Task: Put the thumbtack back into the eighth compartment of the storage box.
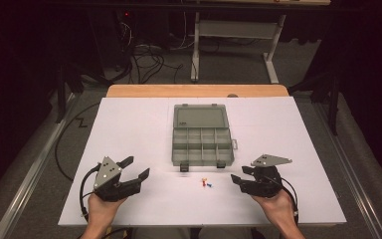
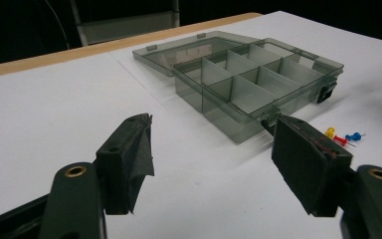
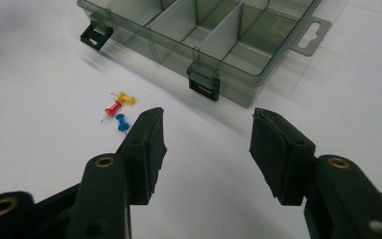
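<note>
- Three push pins, yellow (image 3: 125,98), red (image 3: 112,109) and blue (image 3: 122,123), lie together on the white counter (image 1: 129,129), just before the open compartment box (image 1: 201,144), probably awaiting sorting.
- Right gripper (image 1: 239,175) points toward them, jaws partly open, empty.
- Left gripper (image 1: 137,168) waits wide open, empty.

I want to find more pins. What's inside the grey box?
The grey box lies open, and the compartments that show look bare. The three pins lie outside on the table. Its front wall hides some nearer floor corners.
</note>
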{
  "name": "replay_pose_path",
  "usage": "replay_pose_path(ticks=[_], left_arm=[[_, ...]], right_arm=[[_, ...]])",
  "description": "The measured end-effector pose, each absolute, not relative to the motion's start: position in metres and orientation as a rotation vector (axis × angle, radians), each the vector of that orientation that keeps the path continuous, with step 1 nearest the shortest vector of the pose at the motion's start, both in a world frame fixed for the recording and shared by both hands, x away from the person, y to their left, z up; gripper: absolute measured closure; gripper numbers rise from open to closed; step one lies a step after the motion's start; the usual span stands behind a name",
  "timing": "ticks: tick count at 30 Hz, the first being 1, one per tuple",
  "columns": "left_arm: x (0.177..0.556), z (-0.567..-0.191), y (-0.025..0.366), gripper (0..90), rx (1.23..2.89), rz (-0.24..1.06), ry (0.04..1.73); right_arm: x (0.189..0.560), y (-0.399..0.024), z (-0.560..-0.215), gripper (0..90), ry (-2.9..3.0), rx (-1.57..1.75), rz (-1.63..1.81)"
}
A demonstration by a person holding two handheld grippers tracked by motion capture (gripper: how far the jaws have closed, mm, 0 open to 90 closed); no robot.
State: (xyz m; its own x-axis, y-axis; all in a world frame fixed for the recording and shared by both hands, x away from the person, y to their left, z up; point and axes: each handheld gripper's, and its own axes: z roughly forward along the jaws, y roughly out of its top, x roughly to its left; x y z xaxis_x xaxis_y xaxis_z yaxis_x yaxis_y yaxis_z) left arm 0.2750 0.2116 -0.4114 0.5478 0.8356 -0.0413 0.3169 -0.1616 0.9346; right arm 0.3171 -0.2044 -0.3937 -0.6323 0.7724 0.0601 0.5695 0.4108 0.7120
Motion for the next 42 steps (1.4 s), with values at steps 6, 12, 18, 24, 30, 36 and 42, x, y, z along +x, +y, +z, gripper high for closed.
replay_pose_path(ticks=[6,12,18,24,30,36,42], left_arm=[[0.274,-0.411,0.212,32.4,1.732,0.620,0.968],[0.274,-0.411,0.213,32.4,1.731,0.622,0.968],[0.273,-0.412,0.213,32.4,1.732,0.623,0.969],[0.273,-0.412,0.213,32.4,1.726,0.625,0.973],[0.273,-0.412,0.212,32.4,1.735,0.625,0.969],[0.273,-0.412,0.213,32.4,1.733,0.624,0.968],[0.273,-0.412,0.213,32.5,1.733,0.623,0.969]], right_arm=[[0.321,-0.195,-0.394,53.0,2.457,1.150,0.991],[0.325,-0.187,-0.395,55.8,2.502,1.154,0.962],[0.329,-0.177,-0.397,58.1,2.551,1.137,0.919],[0.332,-0.171,-0.397,61.2,2.587,1.120,0.891],[0.334,-0.166,-0.396,63.9,2.619,1.110,0.862],[0.336,-0.161,-0.396,65.5,2.640,1.095,0.837],[0.338,-0.153,-0.396,67.3,2.673,1.079,0.801]])
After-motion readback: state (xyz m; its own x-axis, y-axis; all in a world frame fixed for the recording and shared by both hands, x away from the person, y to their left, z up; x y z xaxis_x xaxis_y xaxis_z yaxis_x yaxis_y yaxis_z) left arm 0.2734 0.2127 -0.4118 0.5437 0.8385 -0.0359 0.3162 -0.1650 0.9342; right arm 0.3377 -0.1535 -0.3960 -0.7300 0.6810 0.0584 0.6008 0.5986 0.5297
